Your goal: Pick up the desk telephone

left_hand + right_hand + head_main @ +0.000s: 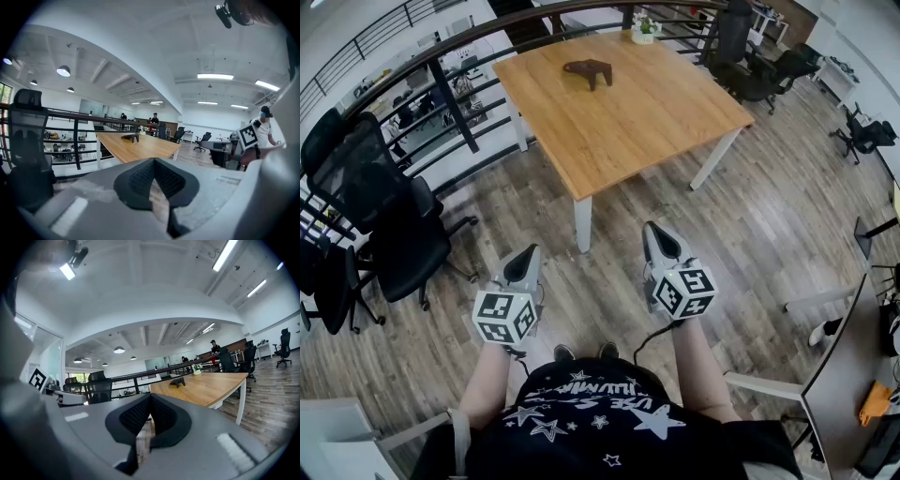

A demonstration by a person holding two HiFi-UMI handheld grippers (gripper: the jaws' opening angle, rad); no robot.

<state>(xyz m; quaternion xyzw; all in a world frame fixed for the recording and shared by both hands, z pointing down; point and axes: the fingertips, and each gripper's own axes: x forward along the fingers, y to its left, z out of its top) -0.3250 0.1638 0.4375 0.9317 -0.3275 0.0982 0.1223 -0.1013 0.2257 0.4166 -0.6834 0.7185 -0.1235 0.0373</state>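
The desk telephone point(589, 70) is a dark brown set lying near the far side of a wooden table point(656, 112). It also shows small in the left gripper view as the telephone point(131, 137) and in the right gripper view as the telephone point(177, 382). My left gripper point(522, 267) is shut and empty, held over the floor well short of the table. My right gripper point(661, 244) is beside it, also shut with nothing between its jaws. Both point toward the table.
A small potted plant point(645, 29) stands at the table's far edge. A black railing point(455, 103) runs behind and left of the table. Black office chairs point(389, 225) stand at the left, more chairs point(759, 66) at the back right. A desk edge point(839, 375) is at my right.
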